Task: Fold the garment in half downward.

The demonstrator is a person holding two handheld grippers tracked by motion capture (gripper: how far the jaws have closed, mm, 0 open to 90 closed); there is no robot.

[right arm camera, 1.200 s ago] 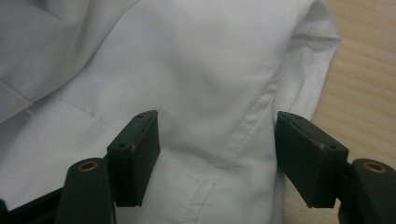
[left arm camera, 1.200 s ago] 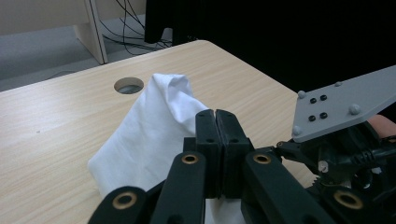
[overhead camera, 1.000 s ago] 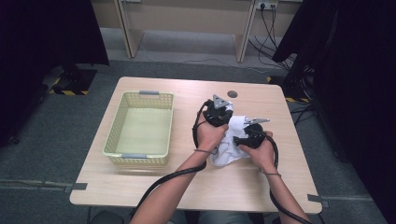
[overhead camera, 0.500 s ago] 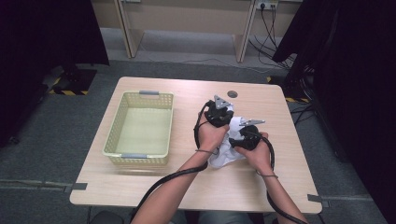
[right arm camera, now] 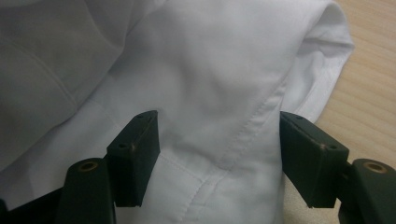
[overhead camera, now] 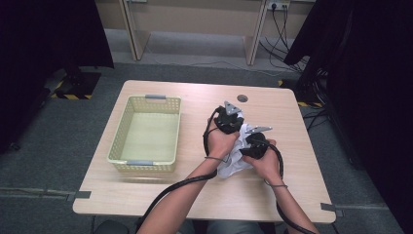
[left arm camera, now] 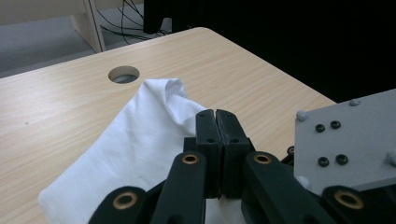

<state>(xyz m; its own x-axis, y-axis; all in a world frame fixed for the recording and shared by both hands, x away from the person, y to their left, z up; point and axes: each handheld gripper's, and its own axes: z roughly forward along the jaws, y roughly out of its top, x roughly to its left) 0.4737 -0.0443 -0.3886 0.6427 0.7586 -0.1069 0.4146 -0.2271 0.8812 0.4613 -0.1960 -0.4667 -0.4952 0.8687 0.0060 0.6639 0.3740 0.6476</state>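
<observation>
i'm keeping my left gripper (left arm camera: 215, 140) pressed together over the white cloth (overhead camera: 233, 157) on the table's (overhead camera: 272, 105) right half; i can't tell whether fabric is caught. my right gripper (right arm camera: 219, 158) is hovering spread, the seam lying directly between its jaws, nearer.

A crumpled white cloth (overhead camera: 233, 158) with stitched seams lies bunched on the wooden table's right half.

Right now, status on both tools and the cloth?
Left tool shut, at the white fabric cloth. Right tool open, straddling a seam. Yellow plastic basket apart, nothing blocking.
</observation>
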